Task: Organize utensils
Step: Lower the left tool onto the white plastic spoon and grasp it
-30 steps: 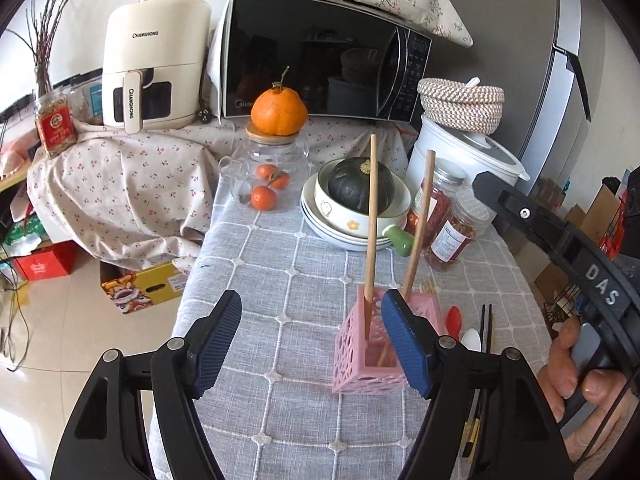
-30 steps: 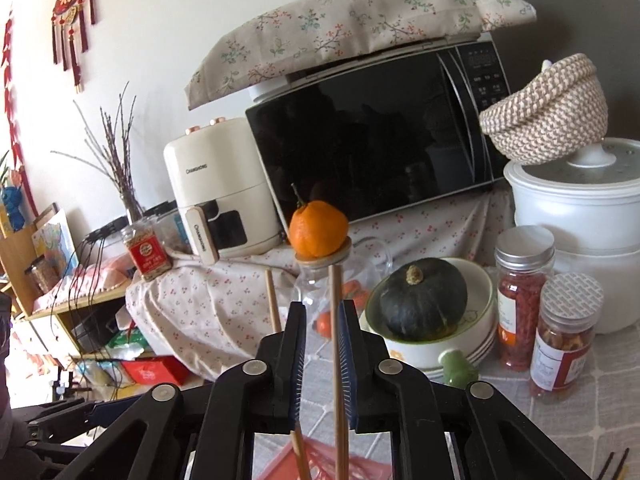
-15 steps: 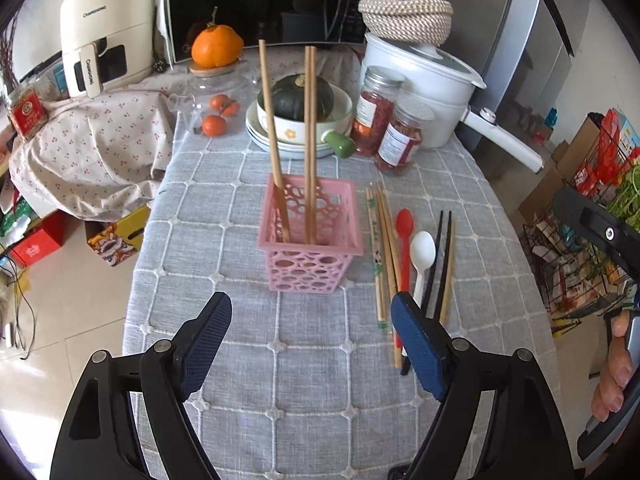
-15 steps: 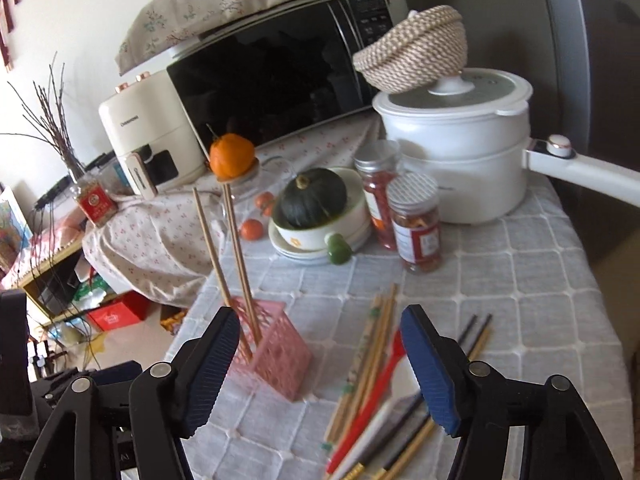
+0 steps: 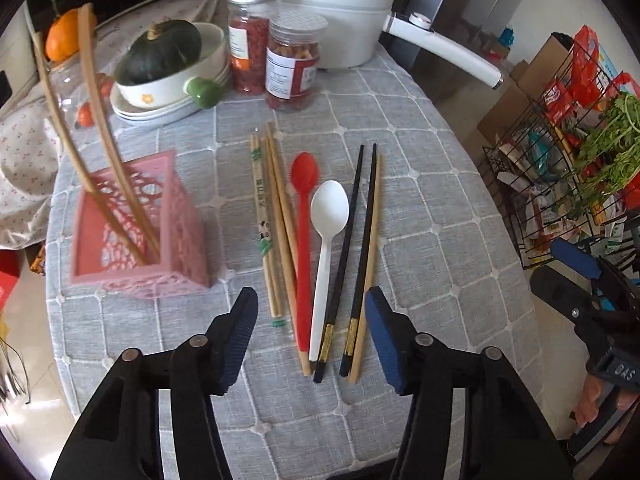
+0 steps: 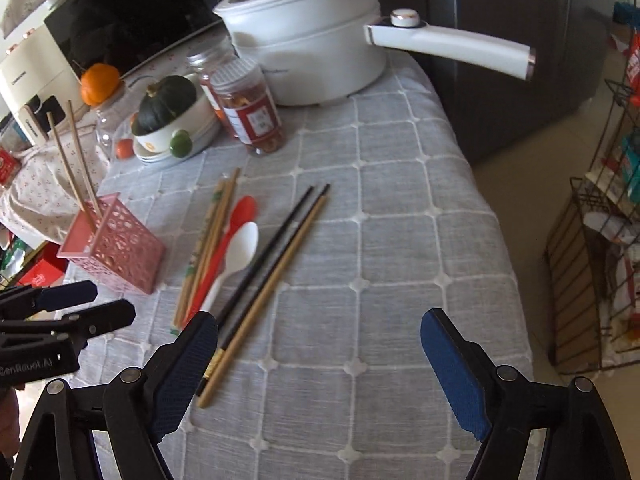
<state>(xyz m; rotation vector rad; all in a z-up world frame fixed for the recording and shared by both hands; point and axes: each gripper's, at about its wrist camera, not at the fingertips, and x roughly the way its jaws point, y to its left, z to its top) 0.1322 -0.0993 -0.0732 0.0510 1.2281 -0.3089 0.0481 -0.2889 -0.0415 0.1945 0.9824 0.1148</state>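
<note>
Lying beside pink basket [image 5: 140, 236]: chopsticks [image 5: 276, 216], spoons [image 5: 326, 236]; jars [image 5: 292, 68] behind.

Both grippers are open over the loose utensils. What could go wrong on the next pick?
1. The white spoon, red spoon and black chopsticks lie packed side by side, so the open left gripper may pinch several.
2. The pink basket holds two tall leaning chopsticks; a bump could tip it.
</note>
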